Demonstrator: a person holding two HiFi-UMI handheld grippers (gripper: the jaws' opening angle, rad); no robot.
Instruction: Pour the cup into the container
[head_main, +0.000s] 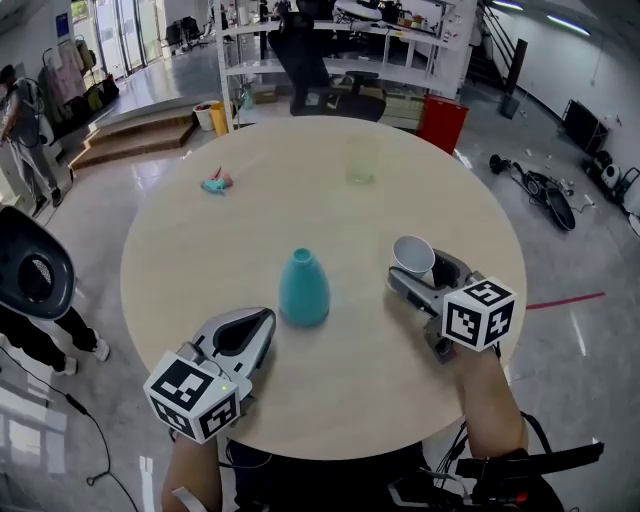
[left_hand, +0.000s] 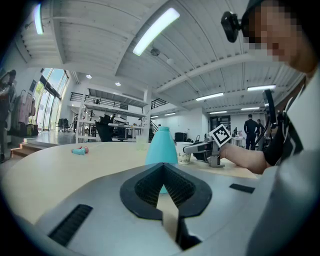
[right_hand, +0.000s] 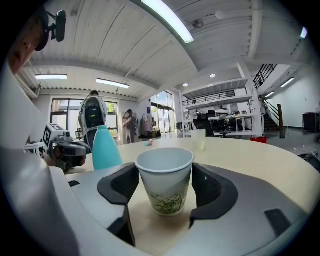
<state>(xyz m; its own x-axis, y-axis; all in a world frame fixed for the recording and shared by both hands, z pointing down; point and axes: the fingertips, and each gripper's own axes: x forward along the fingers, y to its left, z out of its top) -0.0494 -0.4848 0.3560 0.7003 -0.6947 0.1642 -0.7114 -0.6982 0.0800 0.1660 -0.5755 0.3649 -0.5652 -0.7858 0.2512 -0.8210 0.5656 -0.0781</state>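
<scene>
1. Round and pale, the wooden surface (head_main: 330, 190) stands in a big hall with a glossy grey floor. Wooden steps (head_main: 130, 140) lie to the far left, and a red bin (head_main: 442, 122) stands past the far edge.
2. The teal container (head_main: 303, 288), a narrow-necked, vase-like shape, stands upright on the near half of the surface, between the two tools.
3. The cup (head_main: 414, 257) is white paper with a green print low on its wall. It stands upright on the surface to the right of the container, with clear space between them.
4. The right tool (head_main: 418, 267) has its jaws spread wide around the cup. In the right gripper view a dark pad sits against the cup's upper wall on each side, so the cup is gripped while its base rests on the surface.
5. The left tool (head_main: 262, 318) lies low, just beside the container's near-left side. In the left gripper view its jaws come together at the tips, with nothing between them.
6. Well apart from these, a small teal-and-pink item (head_main: 215, 183) lies on the far left of the surface, and a clear tumbler (head_main: 361, 160) stands near the far edge.
</scene>
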